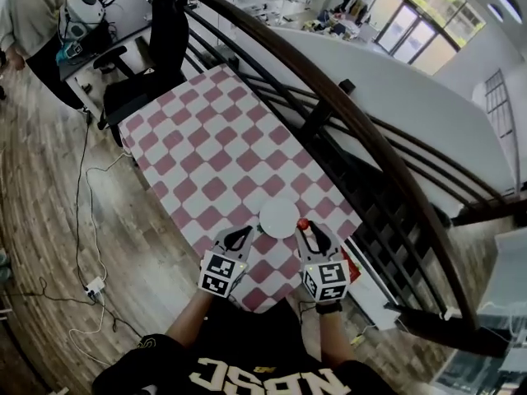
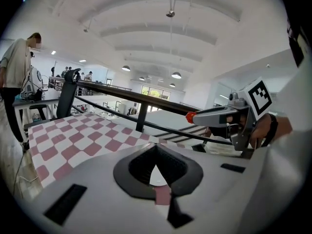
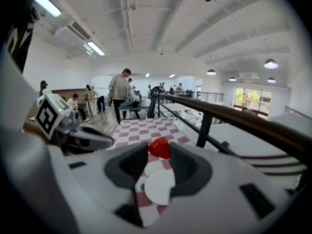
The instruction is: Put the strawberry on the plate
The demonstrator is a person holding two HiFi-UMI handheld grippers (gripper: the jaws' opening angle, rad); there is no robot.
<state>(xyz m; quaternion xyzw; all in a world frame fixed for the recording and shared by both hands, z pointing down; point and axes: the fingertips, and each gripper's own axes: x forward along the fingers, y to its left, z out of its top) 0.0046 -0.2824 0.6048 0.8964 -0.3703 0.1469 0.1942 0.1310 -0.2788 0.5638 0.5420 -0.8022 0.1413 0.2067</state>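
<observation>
R jaws: right gripper (image 3: pixel 159 156) clamped on strawberry (image 3: pixel 159 147). Fruit is pinched right at the tips, red, filling the gap betw the pads.
L jaws: left gripper (image 2: pixel 156 165) closed, tips meeting, nothing betw them. Only a thin wedge of plate + check cloth shows behind the tips.
Strawberry pos: lower centre of head view, lifted off the cloth at the right rim of plate (image 1: pixel 278 218). Can't tell if it's over the plate or just outside it.
Plate: white, round, flat on worktop (image 1: pixel 214 138). In right gripper view it shows below the jaws, low centre of frame.
L gripper pos: lower left of plate in head view, tips just beside the rim. Contact y/n can't tell.
Grippers rel: side by side at bottom centre of head view, plate betw their tips. In left gripper view the R one sits mid-right of frame, berry at its tip.
Worktop: pink/white check cloth, running diagonally to the upper left.
Surround: dark handrail (image 1: pixel 329 89) along the worktop's right side, black chair (image 1: pixel 169 31) at the far end, person (image 1: pixel 29 23) standing top left, power strip (image 1: pixel 95 287) w/ leads on wood floor (image 1: pixel 41 220) at left.
</observation>
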